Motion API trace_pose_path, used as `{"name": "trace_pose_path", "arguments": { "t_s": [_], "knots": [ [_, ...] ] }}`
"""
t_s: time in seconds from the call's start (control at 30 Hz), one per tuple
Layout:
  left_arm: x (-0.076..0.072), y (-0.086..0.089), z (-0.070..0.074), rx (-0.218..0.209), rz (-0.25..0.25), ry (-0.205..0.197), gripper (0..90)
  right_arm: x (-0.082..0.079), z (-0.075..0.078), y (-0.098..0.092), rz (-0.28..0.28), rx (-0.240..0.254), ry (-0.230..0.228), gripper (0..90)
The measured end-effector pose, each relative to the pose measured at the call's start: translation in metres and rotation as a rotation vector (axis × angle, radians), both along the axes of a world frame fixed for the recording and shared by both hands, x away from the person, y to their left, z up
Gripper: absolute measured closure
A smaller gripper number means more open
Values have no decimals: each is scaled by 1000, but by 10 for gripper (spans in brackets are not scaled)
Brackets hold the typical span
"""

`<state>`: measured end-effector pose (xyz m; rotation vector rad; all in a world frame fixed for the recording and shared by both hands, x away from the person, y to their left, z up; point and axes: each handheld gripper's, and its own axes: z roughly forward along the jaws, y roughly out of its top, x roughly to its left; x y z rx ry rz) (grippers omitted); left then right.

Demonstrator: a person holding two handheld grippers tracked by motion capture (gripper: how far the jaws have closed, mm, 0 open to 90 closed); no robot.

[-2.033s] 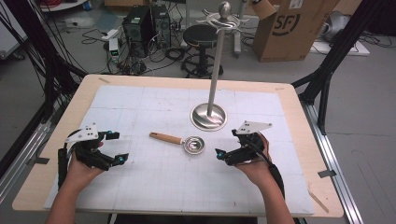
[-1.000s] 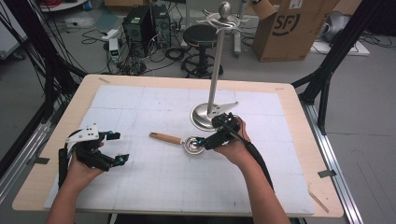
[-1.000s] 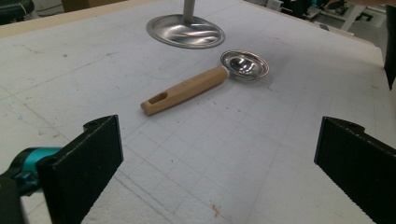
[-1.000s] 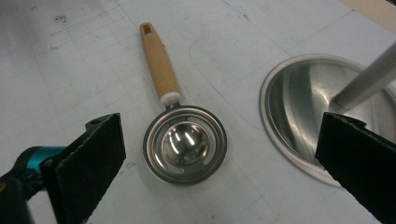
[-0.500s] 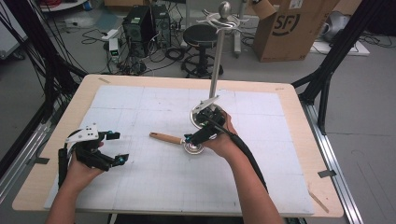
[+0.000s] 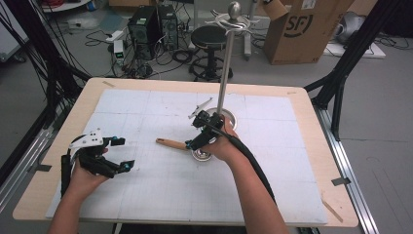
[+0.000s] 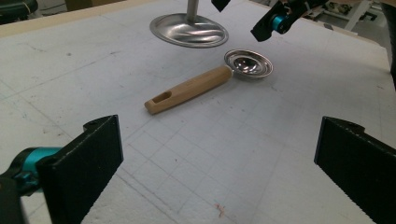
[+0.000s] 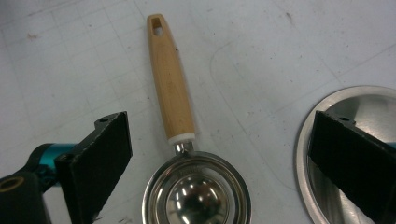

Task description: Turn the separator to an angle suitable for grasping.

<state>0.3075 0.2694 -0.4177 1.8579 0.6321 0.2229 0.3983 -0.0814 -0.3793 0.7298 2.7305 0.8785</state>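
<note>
One wooden-handled scoop [image 8: 180,140] lies flat on the mat, directly beneath the right gripper [image 6: 198,137], whose jaws are spread apart. One metal stand [image 6: 225,73] rises just beyond. The left gripper [image 6: 113,156], also released, rests well apart.

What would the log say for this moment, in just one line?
right gripper: open, over scoop | left gripper: open, idle on mat | scoop: flat by stand

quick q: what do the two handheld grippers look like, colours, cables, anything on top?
Both grippers, left and right, are black with teal accents near the flat, rectangular black fingers. Each carries a pale three-cornered plate on top. A thick black cable trails from the right one. Forearms bare.
</note>
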Motion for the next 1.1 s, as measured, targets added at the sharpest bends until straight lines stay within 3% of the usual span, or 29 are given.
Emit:
{"name": "trace_pose_path", "arguments": {
  "t_s": [0.17,0.23,0.57,0.6,0.77,1.1],
  "knots": [
    [0,0,0,2,-1,3,17,4,-8,6,9,-34,21,83],
    [0,0,0,2,-4,0,17,5,-9,9,16,-50,32,139],
    [1,-1,-1,2,-6,5,17,8,-20,19,51,-97,51,166],
    [1,-1,-1,5,-7,5,17,8,-21,21,65,-116,66,229],
    [1,-2,-1,3,-9,3,17,8,-23,27,96,-143,86,309],
    [1,-1,-1,0,-8,7,17,8,-28,39,119,-209,95,375]
  ]
}}
